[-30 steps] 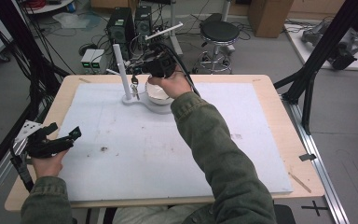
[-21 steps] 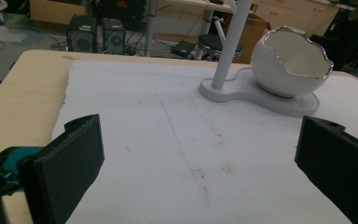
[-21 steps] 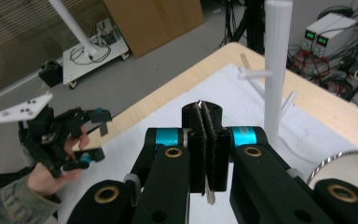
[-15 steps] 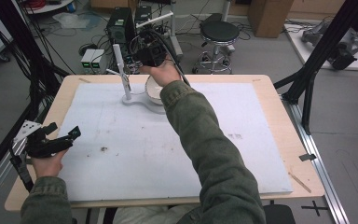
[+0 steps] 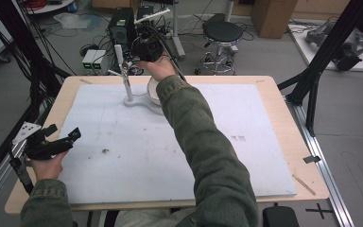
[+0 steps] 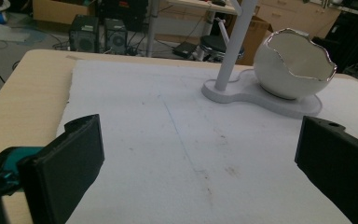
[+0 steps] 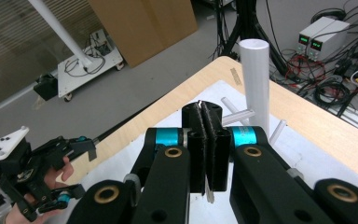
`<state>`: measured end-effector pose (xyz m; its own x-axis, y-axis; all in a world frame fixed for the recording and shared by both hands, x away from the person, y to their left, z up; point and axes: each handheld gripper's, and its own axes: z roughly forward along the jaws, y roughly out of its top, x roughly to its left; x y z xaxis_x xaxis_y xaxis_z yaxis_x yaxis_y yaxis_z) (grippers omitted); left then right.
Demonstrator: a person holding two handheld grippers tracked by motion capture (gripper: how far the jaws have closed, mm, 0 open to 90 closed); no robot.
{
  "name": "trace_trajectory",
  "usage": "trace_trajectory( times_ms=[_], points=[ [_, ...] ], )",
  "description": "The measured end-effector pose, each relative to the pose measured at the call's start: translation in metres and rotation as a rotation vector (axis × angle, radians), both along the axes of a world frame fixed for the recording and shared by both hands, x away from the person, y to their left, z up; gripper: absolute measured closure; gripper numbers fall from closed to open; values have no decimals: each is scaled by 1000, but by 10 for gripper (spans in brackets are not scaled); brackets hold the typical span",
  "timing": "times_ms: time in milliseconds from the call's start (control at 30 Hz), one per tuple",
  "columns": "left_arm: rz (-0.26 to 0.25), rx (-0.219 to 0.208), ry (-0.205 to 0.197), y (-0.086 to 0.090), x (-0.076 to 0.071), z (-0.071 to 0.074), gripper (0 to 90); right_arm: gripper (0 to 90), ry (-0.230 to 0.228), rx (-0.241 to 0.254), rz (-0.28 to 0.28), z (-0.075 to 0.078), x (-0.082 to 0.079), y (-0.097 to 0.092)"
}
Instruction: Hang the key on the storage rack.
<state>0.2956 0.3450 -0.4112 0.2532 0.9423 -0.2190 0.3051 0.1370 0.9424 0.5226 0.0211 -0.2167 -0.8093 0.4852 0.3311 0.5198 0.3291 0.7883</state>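
A white stand [image 5: 136,101] sits at the back of the table, with an upright post [image 5: 123,71] bearing short side pegs and a white egg-shaped bowl [image 5: 153,90] with a jagged silver rim [image 6: 293,63]. My right gripper [image 5: 144,48] hovers beside the top of the post [image 7: 255,79], jaws pressed together [image 7: 202,109]. A thin pale sliver peeks out between the pads; I cannot tell what it is. My left gripper [image 5: 64,132] rests low at the table's left edge, wide open and holding nothing [image 6: 200,163].
A white foam mat [image 5: 179,142] covers most of the wooden tabletop [image 5: 66,94]. Behind the table are power supplies [image 5: 94,59], tangled cables and a stool [image 5: 222,33]. Black frame struts [image 5: 312,80] stand at the right.
My right hand has moved from over the bowl toward the back and left, up beside the top of the post. The left gripper has stayed put.
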Motion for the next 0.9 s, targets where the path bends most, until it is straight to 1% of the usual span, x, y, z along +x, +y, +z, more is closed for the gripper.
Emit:
trace_trajectory(
  times_ms=[133, 200, 367, 567, 900],
  points=[
    [-2, 0, -2, -1, -1, 0, 17, 891, 12, 15, -10, -7, 10, 0],
    [-2, 3, 0, -1, -1, 0, 17, 890, 16, 18, -17, -8, 15, 0],
    [-1, 2, 1, 0, 0, -1, 17, 890, 18, 35, -20, -4, 21, 2],
    [0, 0, 0, 0, -1, -1, 17, 890, 8, 21, -21, 2, 26, 9],
    [0, 2, 5, 2, -4, -1, 17, 891, 15, -1, -23, -5, 35, 18]
  ],
)
